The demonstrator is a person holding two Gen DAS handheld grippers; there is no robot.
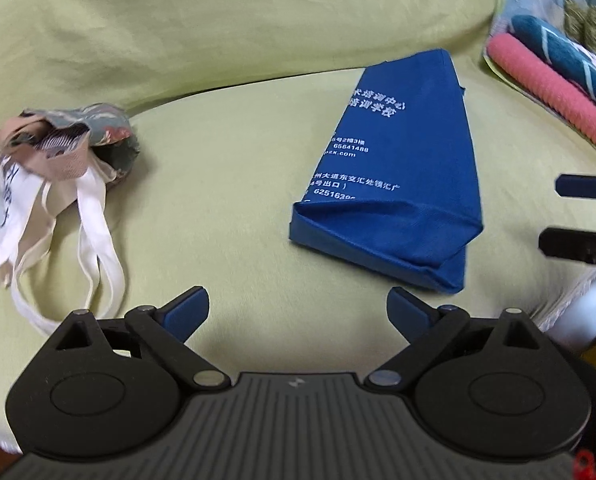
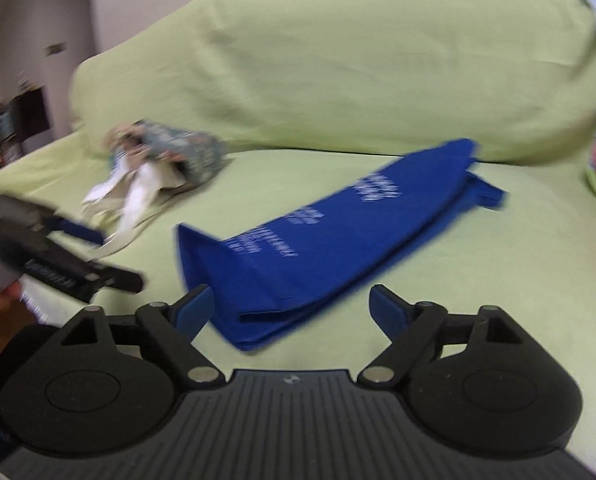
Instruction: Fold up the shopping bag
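Lying folded on green sofa (image 1: 237, 184), blue bag (image 1: 394, 184) (white print up); hovering just short, left gripper (image 1: 298, 312) and right gripper (image 2: 289, 308), both spread, gripping nothing.

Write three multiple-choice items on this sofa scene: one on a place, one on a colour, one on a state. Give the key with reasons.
1. Where does the blue shopping bag lie?
A. on the green sofa cover
B. on the floor
C. inside a box

2. What colour is the print on the bag?
A. red
B. white
C. black

3. How does the left hand-held gripper stand?
A. shut on the bag
B. shut on a handle
C. open, holding nothing

Key: 1 A, the bag rests flat on the seat cover; 2 B, white characters and digits show on the blue cloth; 3 C, its fingers are spread with only bare cover between them.
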